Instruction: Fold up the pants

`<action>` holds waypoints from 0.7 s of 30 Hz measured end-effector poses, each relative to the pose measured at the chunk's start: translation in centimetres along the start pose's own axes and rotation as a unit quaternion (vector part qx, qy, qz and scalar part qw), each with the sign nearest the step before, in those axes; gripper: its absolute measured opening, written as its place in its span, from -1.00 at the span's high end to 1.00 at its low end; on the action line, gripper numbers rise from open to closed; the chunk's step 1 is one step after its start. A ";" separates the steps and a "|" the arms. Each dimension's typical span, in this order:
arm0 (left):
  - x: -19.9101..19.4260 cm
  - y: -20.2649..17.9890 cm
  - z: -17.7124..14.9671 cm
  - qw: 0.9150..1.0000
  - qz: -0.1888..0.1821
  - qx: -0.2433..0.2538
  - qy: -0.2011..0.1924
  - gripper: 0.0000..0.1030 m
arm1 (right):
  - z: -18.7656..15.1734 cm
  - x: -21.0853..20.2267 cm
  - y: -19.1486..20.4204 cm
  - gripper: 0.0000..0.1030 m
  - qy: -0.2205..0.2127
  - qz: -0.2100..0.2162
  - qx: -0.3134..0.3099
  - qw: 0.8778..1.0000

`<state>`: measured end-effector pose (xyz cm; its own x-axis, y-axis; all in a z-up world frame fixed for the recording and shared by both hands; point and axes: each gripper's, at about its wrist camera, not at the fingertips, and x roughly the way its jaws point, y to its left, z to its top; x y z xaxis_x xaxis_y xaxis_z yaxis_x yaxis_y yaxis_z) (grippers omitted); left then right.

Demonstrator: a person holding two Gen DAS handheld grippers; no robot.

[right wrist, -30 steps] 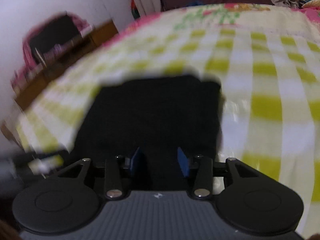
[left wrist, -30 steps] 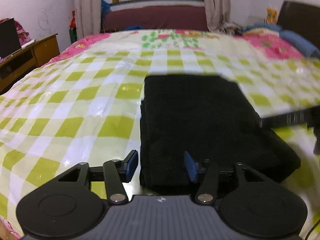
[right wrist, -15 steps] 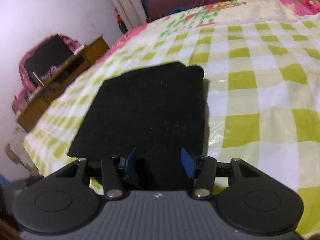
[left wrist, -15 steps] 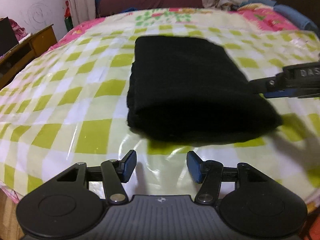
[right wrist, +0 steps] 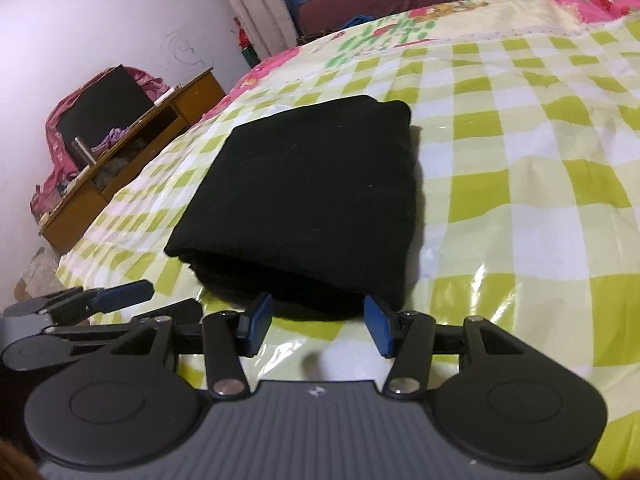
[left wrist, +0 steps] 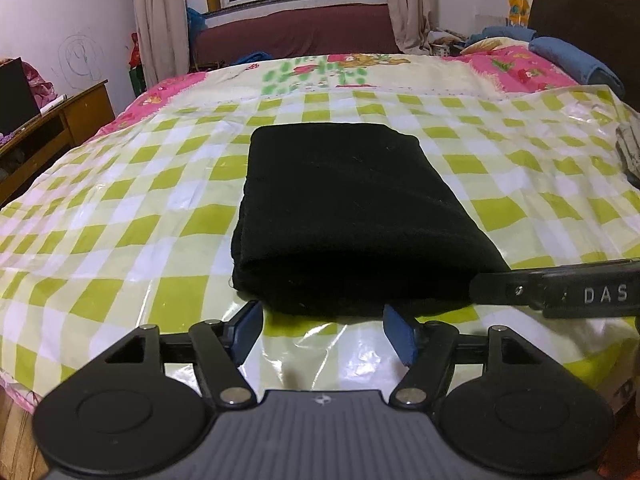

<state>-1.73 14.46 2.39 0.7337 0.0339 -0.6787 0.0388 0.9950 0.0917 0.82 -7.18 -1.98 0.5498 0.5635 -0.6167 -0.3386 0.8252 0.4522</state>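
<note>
The black pants point(left wrist: 348, 208) lie folded into a thick rectangle on the green-checked plastic sheet point(left wrist: 120, 220) that covers the bed. My left gripper point(left wrist: 322, 316) hovers just short of their near folded edge. Its jaws are opening, with nothing between them. In the right wrist view the pants point(right wrist: 312, 200) lie ahead. My right gripper point(right wrist: 317, 308) is open at their near right corner, clear of the cloth. The right gripper's finger point(left wrist: 560, 292) reaches in from the right in the left wrist view. The left gripper's blue pad point(right wrist: 120, 296) shows at the left in the right wrist view.
A wooden desk point(left wrist: 60, 128) with clutter stands left of the bed. A rolled blue blanket point(left wrist: 572, 62) lies by the dark headboard at the far right. A maroon couch point(left wrist: 296, 36) sits under the window beyond. The bed's near edge runs just under both grippers.
Both grippers have drawn back from the pants toward the bed's near edge. The left jaws have spread wider. The pants stay folded where they lay.
</note>
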 end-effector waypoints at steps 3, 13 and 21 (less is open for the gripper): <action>-0.3 -0.4 0.0 1.000 0.009 0.004 -0.006 -0.70 | -0.3 -0.2 0.9 -0.03 -0.001 -0.005 -0.017 1.000; -0.5 -1.1 -0.2 0.999 0.031 0.010 -0.013 -0.77 | -1.0 -0.6 1.8 -0.08 0.002 -0.007 -0.030 1.000; -0.1 -0.9 -0.3 0.999 0.034 -0.001 0.001 -0.76 | -1.1 -0.5 1.8 -0.08 0.006 -0.012 -0.031 0.999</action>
<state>-2.06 13.61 2.17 0.7327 0.1019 -0.6729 -0.0129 0.9906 0.1359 -0.85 -5.88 -1.55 0.5502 0.5429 -0.6345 -0.3722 0.8396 0.3957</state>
